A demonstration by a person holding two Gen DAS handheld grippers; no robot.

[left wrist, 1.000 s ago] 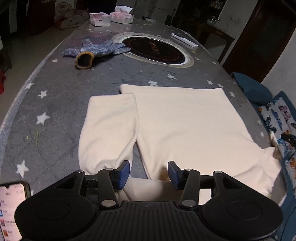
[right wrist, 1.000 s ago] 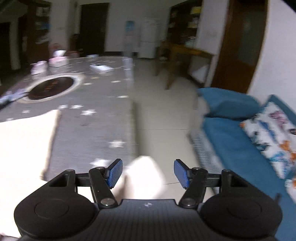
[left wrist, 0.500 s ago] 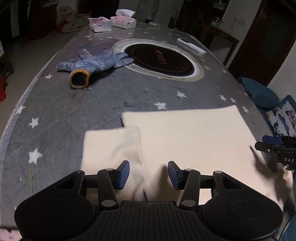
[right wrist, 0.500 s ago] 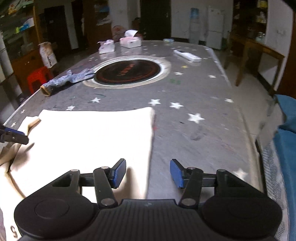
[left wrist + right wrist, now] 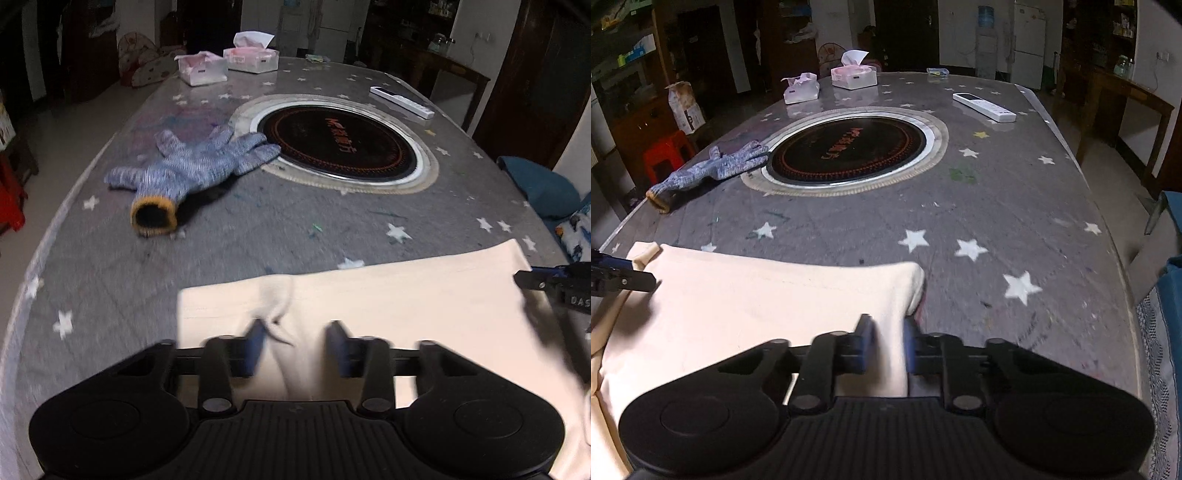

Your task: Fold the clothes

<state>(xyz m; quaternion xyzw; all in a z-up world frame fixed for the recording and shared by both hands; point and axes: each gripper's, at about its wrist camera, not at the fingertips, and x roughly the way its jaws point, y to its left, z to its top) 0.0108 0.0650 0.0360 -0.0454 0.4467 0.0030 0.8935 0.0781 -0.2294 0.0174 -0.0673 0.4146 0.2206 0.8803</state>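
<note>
A cream garment [image 5: 406, 295] lies flat on the grey star-patterned table [image 5: 258, 229], its far edge facing the round hob. My left gripper [image 5: 295, 347] is low over the garment's left part; its jaws are closing, blurred, with a raised wrinkle of cloth between them and a gap still showing. My right gripper [image 5: 887, 347] is shut on the garment [image 5: 757, 295] near its far right corner, cloth pinched between the blue pads. Each gripper's tip shows in the other's view: the right gripper [image 5: 554, 286] and the left gripper [image 5: 620, 277].
A blue knitted glove [image 5: 199, 166] lies beyond the garment on the left, beside a round black hob [image 5: 340, 144] set in the table. Two tissue boxes [image 5: 203, 68] and a white remote [image 5: 402, 102] sit at the far end. A blue sofa cushion [image 5: 543, 184] is at the right.
Both grippers have moved forward over the garment toward its far edge. The right jaws have shut on the cloth; the left jaws have narrowed around a wrinkle.
</note>
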